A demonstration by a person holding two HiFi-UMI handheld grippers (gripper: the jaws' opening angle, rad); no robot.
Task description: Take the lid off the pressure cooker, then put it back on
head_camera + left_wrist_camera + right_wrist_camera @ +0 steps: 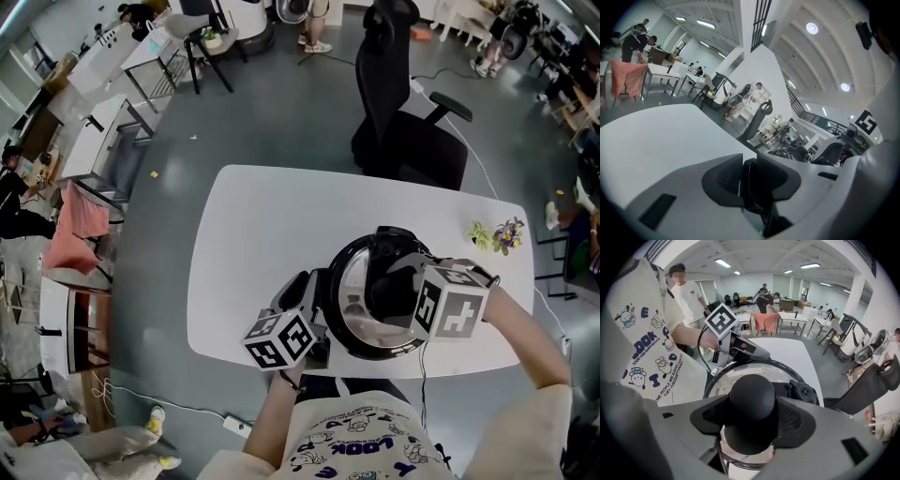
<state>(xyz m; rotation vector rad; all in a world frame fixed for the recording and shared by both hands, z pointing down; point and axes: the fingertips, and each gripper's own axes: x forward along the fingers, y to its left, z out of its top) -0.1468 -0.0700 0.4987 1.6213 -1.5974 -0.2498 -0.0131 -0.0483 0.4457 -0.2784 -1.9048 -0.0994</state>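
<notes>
The pressure cooker stands near the front edge of the white table, its steel lid with a black rim resting on it. My left gripper reaches in from the left and is shut on the cooker's black side handle, which sits edge-on between the pads. My right gripper points steeply down over the lid's middle, and its jaws are shut on the round black lid knob. A black valve sits on the lid to the right of the knob.
A small sprig of flowers lies on the table's far right. A black office chair stands behind the table. Desks, a red cloth and people are off to the left and at the back.
</notes>
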